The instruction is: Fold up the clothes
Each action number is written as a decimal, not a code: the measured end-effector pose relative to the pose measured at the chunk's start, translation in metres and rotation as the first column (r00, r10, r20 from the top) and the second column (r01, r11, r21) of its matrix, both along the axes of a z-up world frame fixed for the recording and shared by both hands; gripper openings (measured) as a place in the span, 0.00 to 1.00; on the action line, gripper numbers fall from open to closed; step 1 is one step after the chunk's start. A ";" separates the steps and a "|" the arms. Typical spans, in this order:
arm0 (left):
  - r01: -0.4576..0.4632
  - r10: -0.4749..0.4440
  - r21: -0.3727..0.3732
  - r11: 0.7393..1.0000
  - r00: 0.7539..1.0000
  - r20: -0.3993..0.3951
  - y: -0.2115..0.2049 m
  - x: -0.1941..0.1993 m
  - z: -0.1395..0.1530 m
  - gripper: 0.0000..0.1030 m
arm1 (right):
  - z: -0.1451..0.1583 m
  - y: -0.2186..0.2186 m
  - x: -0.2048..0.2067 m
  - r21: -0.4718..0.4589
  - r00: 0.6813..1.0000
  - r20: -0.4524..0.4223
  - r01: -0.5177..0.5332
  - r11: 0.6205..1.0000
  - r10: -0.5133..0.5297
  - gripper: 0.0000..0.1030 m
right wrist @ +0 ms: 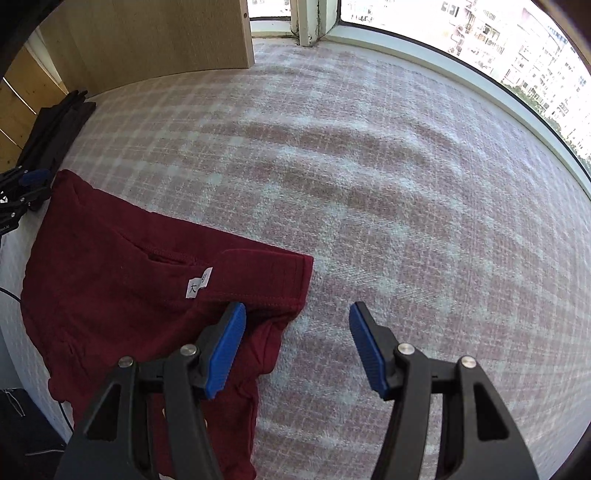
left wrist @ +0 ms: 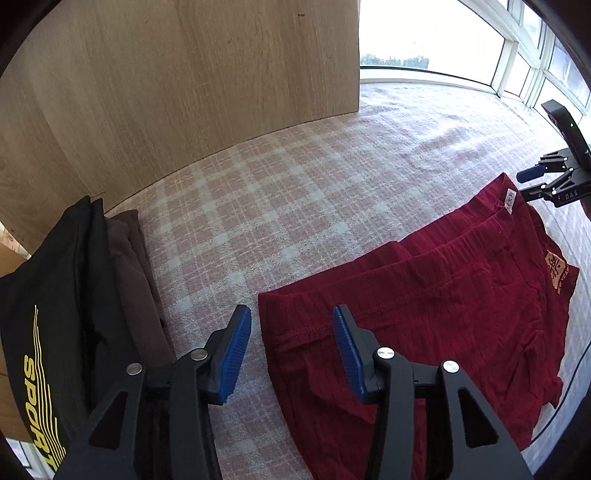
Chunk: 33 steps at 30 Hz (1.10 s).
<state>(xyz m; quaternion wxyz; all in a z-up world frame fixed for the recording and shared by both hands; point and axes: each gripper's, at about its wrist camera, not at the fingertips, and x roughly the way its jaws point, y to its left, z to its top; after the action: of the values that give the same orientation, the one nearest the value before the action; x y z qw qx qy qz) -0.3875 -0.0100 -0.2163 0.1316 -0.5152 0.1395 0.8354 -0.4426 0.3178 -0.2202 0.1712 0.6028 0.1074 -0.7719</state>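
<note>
A dark red garment (left wrist: 443, 295) lies folded flat on the pink-and-white checked blanket (left wrist: 277, 184), with a white label (left wrist: 509, 199) and an orange patch (left wrist: 556, 273) showing. My left gripper (left wrist: 291, 312) hangs open over its near left edge, blue pads apart, one finger over the blanket and one over the cloth. In the right wrist view the red garment (right wrist: 122, 280) fills the lower left. My right gripper (right wrist: 297, 306) is open above its right corner, with nothing pinched. Each gripper also shows in the other's view: right gripper (left wrist: 546, 184), left gripper (right wrist: 26, 188).
A folded black garment with yellow "SPORT" print (left wrist: 48, 314) and a brown one (left wrist: 136, 266) are stacked at the left against a wooden panel (left wrist: 166, 92). Windows (right wrist: 498, 33) border the blanket's far side. A cable (left wrist: 565, 398) runs along the right of the red garment.
</note>
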 end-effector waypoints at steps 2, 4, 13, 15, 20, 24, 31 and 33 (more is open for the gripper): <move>0.012 -0.012 -0.019 1.000 1.000 0.022 0.006 -0.007 -0.007 0.39 | 0.000 -0.002 0.002 0.009 1.000 -0.006 -0.003 1.000 0.003 0.56; -0.013 0.013 -0.009 1.000 0.999 0.045 0.003 -0.014 -0.011 0.20 | 0.002 -0.004 0.004 0.007 1.000 -0.013 -0.002 1.000 0.002 0.56; -0.087 0.080 0.110 0.990 0.995 0.065 -0.036 -0.021 0.006 0.06 | 0.006 -0.010 0.007 0.027 0.999 -0.033 -0.021 0.999 0.022 0.56; -0.106 0.097 0.133 0.985 0.993 0.070 -0.044 -0.021 0.006 0.06 | 0.007 -0.012 0.007 0.025 0.999 -0.035 -0.030 0.999 0.031 0.56; -0.166 0.159 0.121 0.979 0.985 0.064 -0.059 -0.025 0.004 0.06 | 0.011 -0.018 0.007 0.023 0.998 -0.042 -0.048 0.999 0.049 0.56; -0.191 0.187 0.053 0.980 0.980 0.069 -0.060 -0.030 -0.007 0.07 | 0.005 -0.028 0.005 0.063 0.998 -0.027 -0.055 0.997 0.056 0.56; -0.213 0.212 0.105 0.971 0.977 0.023 -0.076 0.008 0.030 0.34 | 0.033 -0.027 0.047 0.036 0.999 -0.035 -0.036 0.999 0.037 0.56; -0.198 0.198 0.140 0.970 0.980 0.015 -0.081 0.030 0.048 0.46 | 0.042 -0.025 0.066 0.028 0.999 -0.029 -0.027 0.999 0.028 0.56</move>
<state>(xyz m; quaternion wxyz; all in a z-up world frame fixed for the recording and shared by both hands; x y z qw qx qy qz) -0.3579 -0.0911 -0.1687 0.0836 -0.5165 0.0281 0.8517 -0.3768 0.2933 -0.1787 0.1719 0.5922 0.1288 -0.7767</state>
